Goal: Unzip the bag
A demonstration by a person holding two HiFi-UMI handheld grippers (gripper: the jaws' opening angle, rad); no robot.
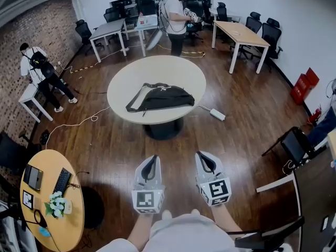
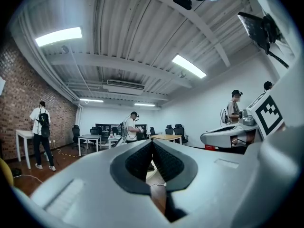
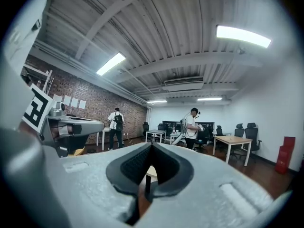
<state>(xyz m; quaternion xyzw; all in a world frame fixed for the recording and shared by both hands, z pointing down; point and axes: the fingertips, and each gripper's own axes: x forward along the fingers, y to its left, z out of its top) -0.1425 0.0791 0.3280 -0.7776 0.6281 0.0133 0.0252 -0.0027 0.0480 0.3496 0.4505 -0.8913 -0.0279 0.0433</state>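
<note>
Looking steeply down from head height over left gripper (image 1: 153, 158) and right gripper (image 1: 201, 155) toward a round table (image 1: 157, 72) well ahead. Low and level from each gripper, out past own jaws across the room. Shared by all three: standing person (image 1: 174, 17), far desks (image 1: 110, 30)

We see a round white table (image 1: 178, 70) at twelve o'clock, a power strip (image 1: 217, 114) at three, and a wooden side table (image 1: 52, 159) with a keyboard (image 1: 62, 181) at eight

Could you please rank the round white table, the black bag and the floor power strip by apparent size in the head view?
1. round white table
2. black bag
3. power strip
No two look alike in size.
</note>
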